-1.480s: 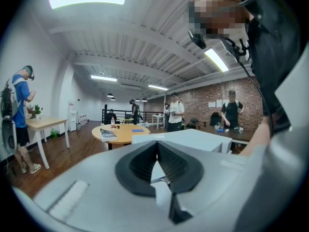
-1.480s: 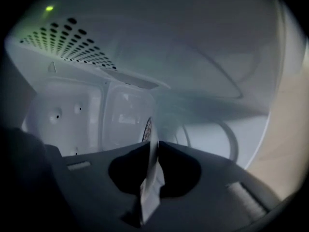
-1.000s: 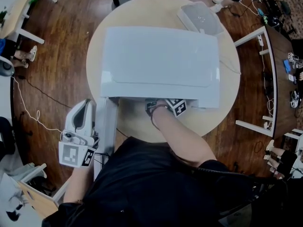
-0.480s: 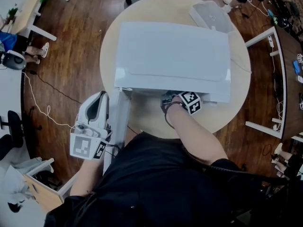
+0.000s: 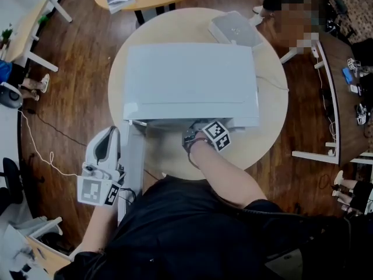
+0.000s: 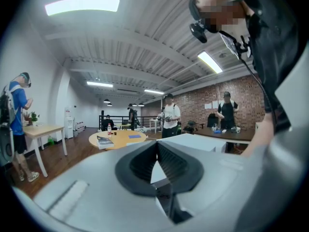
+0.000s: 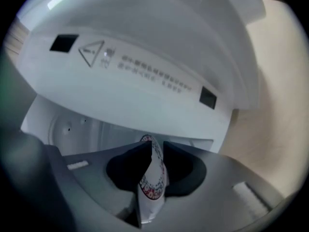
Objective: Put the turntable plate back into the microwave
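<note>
So the microwave (image 5: 189, 80) is sitting on the round worktop (image 5: 271, 121) with its door (image 5: 132, 156) swinging wide open toward the person. The right gripper (image 7: 154, 148) is reaching in at the mouth of the oven, under the front edge, with only its marker cube (image 5: 216, 135) poking out in the head view. Its fingers are pinching the turntable plate (image 7: 153, 180), which is showing edge-on between them: white with a red and dark pattern near the rim. The fingers have just been easing apart a touch, but the plate is between them and both pads are looking pressed against it. The white inner wall of the cavity (image 7: 72, 129) is showing right behind the plate, with a warning-triangle sticker (image 7: 94, 52) overhead.

The left gripper (image 6: 157, 146) is hanging just beside the open door on its outer side, fingers pressed together at the tips and carrying nothing.
</note>
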Tool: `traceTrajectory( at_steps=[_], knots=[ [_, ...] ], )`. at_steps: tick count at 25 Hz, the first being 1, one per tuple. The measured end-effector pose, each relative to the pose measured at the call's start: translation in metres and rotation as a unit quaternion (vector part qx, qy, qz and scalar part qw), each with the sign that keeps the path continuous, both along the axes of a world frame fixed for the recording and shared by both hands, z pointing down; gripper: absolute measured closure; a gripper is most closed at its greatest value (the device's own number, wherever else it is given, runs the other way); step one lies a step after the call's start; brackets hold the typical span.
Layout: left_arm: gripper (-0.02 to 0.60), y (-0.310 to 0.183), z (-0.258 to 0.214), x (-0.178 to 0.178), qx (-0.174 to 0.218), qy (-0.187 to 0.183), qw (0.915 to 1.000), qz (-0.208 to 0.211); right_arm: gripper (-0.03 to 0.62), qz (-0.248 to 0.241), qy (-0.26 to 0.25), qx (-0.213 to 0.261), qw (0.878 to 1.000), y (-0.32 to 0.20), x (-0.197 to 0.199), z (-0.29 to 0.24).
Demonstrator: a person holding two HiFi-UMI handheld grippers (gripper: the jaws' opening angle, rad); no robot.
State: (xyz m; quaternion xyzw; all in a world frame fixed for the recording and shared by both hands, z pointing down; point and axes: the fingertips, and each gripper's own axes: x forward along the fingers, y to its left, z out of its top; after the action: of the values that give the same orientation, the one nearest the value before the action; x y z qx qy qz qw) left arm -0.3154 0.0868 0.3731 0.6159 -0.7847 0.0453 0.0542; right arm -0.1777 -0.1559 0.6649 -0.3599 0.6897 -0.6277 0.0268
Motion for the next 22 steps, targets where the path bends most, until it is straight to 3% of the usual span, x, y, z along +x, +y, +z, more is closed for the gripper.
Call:
traceTrajectory(
  at_steps=[11,14,19,22],
  knots=[
    [0.577,-0.011,-0.005,0.02,0.021,-0.002,0.9997,0.012,0.528,-0.047,-0.003,0.022,0.999,0.007,0.016,-0.019],
    [0.577,-0.013,-0.004,0.026,0.025,0.001,0.9995,0.019,0.527,-0.091,-0.009,0.046,0.995,0.018,0.014,-0.032],
    [0.577,-0.024,0.001,0.04,0.03,0.015,0.999,0.031,0.528,-0.204,-0.018,0.105,0.973,0.048,0.015,-0.063],
    [0.577,-0.038,0.006,0.056,0.026,0.01,0.9984,0.049,0.528,-0.213,-0.036,0.1,0.971,0.049,0.037,-0.077]
  ],
)
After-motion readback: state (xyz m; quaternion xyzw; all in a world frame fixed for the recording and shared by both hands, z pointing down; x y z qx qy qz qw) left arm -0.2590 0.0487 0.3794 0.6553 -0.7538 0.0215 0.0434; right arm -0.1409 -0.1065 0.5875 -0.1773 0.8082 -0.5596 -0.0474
